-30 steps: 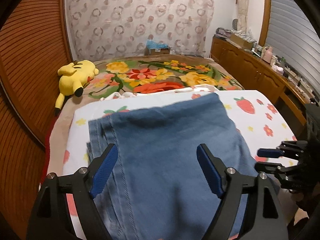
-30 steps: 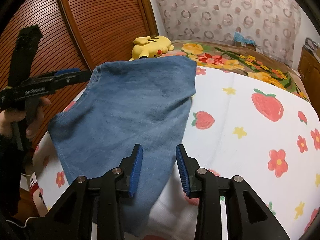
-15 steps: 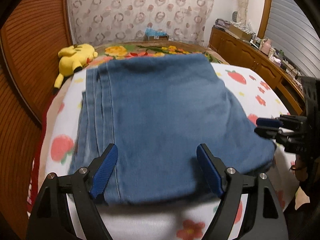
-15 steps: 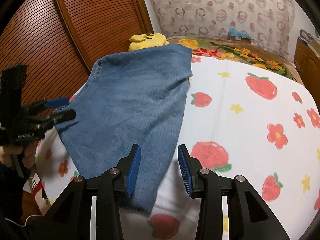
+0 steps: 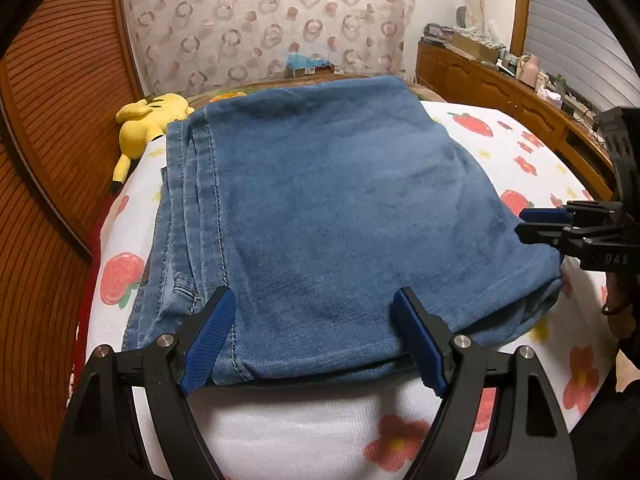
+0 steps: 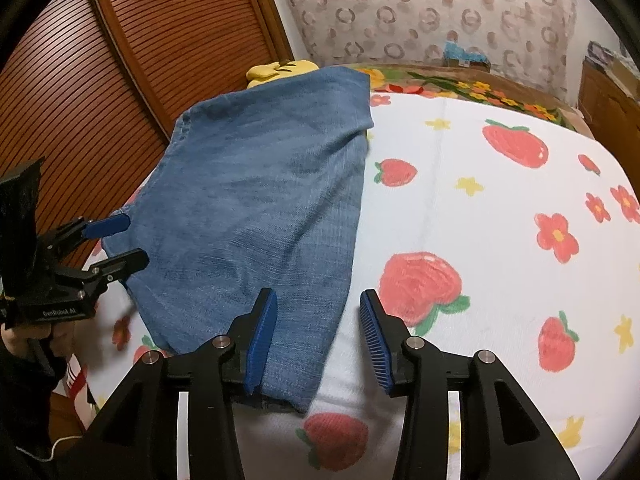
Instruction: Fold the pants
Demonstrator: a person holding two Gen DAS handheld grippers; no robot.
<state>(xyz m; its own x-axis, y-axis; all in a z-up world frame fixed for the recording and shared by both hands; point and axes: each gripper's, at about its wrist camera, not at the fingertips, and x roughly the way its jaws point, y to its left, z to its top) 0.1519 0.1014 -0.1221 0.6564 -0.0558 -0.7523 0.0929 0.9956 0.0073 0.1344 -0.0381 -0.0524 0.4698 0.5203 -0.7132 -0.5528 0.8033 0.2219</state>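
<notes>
Folded blue pants lie flat on the strawberry-print bed sheet, nearer and lower before the left tool than a second ago. Its fingers stand wide apart over the near edge of the denim, gripping nothing. The right tool, jaws parted, straddles the pants' corner. A yellow plush toy rests beyond.

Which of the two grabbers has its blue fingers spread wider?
The left gripper: its fingers straddle a broad stretch of the jeans, while the right gripper shows a narrower gap.
</notes>
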